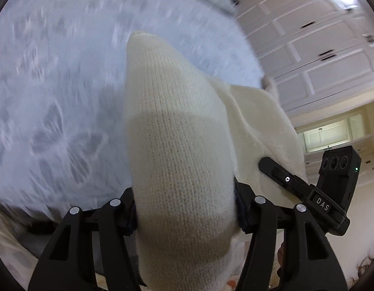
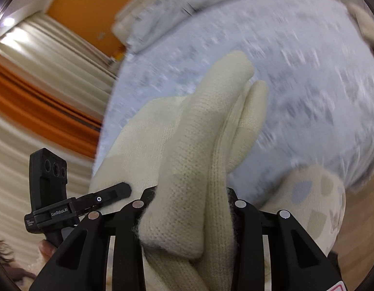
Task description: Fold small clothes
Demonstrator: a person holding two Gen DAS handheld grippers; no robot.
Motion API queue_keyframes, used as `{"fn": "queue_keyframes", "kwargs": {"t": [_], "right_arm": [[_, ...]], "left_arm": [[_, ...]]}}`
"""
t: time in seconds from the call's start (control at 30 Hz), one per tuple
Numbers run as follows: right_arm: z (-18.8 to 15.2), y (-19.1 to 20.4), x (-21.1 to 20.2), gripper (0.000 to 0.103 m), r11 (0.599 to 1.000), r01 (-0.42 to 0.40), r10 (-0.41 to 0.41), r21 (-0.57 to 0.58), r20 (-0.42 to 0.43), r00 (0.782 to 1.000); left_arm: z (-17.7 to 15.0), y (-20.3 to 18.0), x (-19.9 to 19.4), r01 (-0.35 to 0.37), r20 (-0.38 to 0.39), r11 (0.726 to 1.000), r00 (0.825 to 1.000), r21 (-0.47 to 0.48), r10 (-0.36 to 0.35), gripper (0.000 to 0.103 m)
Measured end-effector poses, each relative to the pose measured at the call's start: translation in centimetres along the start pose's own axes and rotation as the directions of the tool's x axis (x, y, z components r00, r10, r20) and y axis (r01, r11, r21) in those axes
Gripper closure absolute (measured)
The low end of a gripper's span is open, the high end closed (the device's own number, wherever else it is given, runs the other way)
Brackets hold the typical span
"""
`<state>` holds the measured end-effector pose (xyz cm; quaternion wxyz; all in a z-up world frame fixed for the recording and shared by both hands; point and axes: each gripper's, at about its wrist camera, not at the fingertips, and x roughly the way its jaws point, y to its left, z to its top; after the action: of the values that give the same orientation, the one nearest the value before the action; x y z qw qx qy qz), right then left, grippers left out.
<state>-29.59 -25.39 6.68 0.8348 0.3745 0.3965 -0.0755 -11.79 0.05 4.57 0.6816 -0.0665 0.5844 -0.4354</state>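
A cream knitted garment (image 1: 177, 131) fills the middle of the left wrist view, held above a pale blue bedspread (image 1: 53, 72). My left gripper (image 1: 184, 208) is shut on the garment, which bulges up between its jaws and hides the fingertips. In the right wrist view the same cream knit (image 2: 199, 150) hangs in folds between the jaws of my right gripper (image 2: 189, 218), which is shut on it. Each gripper shows in the other's view: the right gripper (image 1: 308, 184) and the left gripper (image 2: 73, 206) both touch the cloth.
The bedspread (image 2: 296, 84) has a grey butterfly pattern. White panelled cabinets (image 1: 308, 36) stand to the right. An orange wall (image 2: 90, 7) and cream curtains (image 2: 41, 72) are on the left. A spotted cream cushion (image 2: 315, 201) lies at the bed's near edge.
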Motion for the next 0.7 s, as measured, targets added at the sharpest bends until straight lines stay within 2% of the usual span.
{"fn": "queue_keyframes", "kwargs": {"t": [0.1,0.2,0.27,0.33,0.47,0.53,0.6,0.67,0.7], "right_arm": [[1.8,4.3,-2.5,0.070,0.996,-0.033,0.041,-0.085,0.095,0.995],[3.5,8.1,-5.0,0.070,0.983,-0.056,0.088,-0.174,0.182,0.979],[4.7,11.0,-7.0,0.070,0.968,-0.075,0.134,-0.239,0.240,0.961],[5.8,13.8,-8.5,0.070,0.949,-0.089,0.180,-0.302,0.287,0.941],[7.5,17.6,-9.0,0.069,0.917,-0.115,0.252,-0.382,0.330,0.910],[8.3,18.5,-7.4,0.069,0.910,-0.139,0.274,-0.390,0.315,0.909],[8.9,18.3,-4.8,0.068,0.916,-0.153,0.269,-0.371,0.283,0.921],[9.0,17.5,0.0,0.062,0.922,-0.162,0.249,-0.351,0.219,0.944],[9.0,16.2,3.6,0.057,0.929,-0.164,0.232,-0.332,0.176,0.957]], "left_arm": [[1.2,-2.2,-4.6,0.001,0.125,0.996,0.992,0.086,-0.012,0.045],[2.7,-4.0,-9.6,0.006,0.249,0.988,0.968,0.153,-0.044,0.045],[3.2,-5.0,-12.6,-0.002,0.319,0.981,0.946,0.195,-0.061,0.045],[4.2,-5.9,-16.2,-0.014,0.405,0.969,0.910,0.247,-0.090,0.045],[5.5,-5.6,-20.2,-0.042,0.496,0.959,0.861,0.282,-0.108,0.044],[5.9,-4.5,-20.9,-0.060,0.513,0.962,0.854,0.267,-0.089,0.043],[6.7,-2.1,-19.9,-0.097,0.511,0.966,0.859,0.238,-0.039,0.043],[6.9,1.0,-18.0,-0.112,0.485,0.977,0.875,0.184,0.009,0.039],[7.3,4.3,-15.5,-0.130,0.456,0.982,0.888,0.134,0.055,0.035]]}}
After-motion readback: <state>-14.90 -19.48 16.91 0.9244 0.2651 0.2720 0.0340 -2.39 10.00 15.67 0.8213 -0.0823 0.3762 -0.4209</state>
